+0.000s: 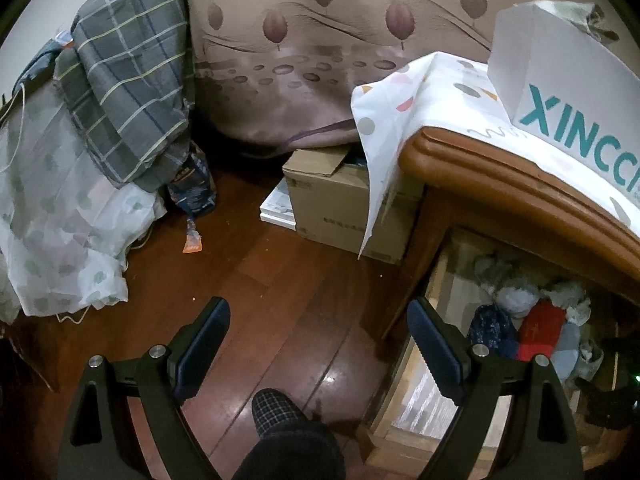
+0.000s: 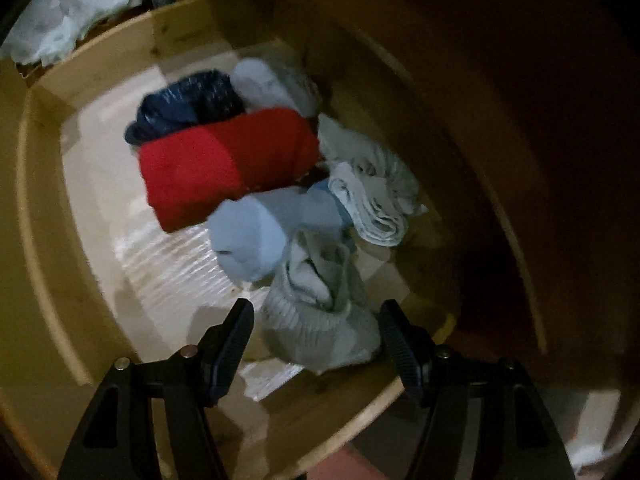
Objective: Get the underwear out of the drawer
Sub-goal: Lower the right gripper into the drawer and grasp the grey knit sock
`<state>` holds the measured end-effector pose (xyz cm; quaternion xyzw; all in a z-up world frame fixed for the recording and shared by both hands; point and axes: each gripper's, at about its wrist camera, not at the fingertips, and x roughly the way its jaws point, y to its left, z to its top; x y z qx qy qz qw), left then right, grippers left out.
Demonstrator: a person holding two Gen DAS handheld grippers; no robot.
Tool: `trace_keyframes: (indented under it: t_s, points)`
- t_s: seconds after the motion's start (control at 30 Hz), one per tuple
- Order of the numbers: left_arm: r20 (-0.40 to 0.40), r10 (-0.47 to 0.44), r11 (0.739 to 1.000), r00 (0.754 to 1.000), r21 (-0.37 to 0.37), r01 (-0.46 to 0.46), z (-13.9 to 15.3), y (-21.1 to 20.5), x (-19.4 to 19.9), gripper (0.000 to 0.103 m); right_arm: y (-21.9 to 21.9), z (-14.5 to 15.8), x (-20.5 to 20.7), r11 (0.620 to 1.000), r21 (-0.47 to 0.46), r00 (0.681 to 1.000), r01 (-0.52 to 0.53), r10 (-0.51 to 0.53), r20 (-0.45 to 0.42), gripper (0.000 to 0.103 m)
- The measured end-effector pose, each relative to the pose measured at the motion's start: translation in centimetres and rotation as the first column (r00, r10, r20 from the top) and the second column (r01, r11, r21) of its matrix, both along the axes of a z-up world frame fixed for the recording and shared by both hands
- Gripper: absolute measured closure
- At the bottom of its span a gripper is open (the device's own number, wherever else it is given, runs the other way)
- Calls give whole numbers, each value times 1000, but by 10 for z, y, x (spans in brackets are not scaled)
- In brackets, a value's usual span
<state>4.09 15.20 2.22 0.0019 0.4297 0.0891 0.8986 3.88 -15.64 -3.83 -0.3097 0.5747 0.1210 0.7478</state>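
Note:
The open wooden drawer [image 2: 48, 184] holds folded and rolled underwear: a red piece [image 2: 224, 164], a navy one [image 2: 188, 104], a light blue one [image 2: 256, 236] and a white striped one [image 2: 372, 200]. My right gripper [image 2: 316, 332] points down into the drawer and is open. A grey-white rolled piece [image 2: 320, 320] lies between its fingers, and the pads do not visibly press it. In the left wrist view the same drawer [image 1: 416, 396] sits at lower right with the red piece [image 1: 540, 330] showing. My left gripper [image 1: 320, 336] hangs open over the floor beside it, holding nothing.
A wooden nightstand top [image 1: 500, 176] overhangs the drawer, covered by a dotted white cloth [image 1: 404, 120] and a white box [image 1: 560, 80]. A cardboard box [image 1: 340, 204] stands on the floor behind. Bedding and a plaid blanket [image 1: 132, 80] lie left. A person's slippered foot [image 1: 280, 412] is below.

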Motion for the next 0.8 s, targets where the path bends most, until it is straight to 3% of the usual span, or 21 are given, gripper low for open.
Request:
trace_keyframes:
  t_s: [0.3,0.57,0.63,0.8]
  points:
    - [-10,-37,999,999,39,37,-3,-12,2,15,-10,-28,14,1000,17,997,2,-1,-74,36]
    - [-19,-53,997,998,51,54,-5,-15,4,15,-12,-40,11,1000,-1,996,-2,2,-88,37]
    - [-20,-57,997,998,49,58,-5,-16,3,15,-13,-41,11,1000,5,997,9,-9,-83,47]
    - [-21,-62,996,998,57,63,-5,-18,3,15,-20,-41,9,998,14,995,54,-52,-81,59]
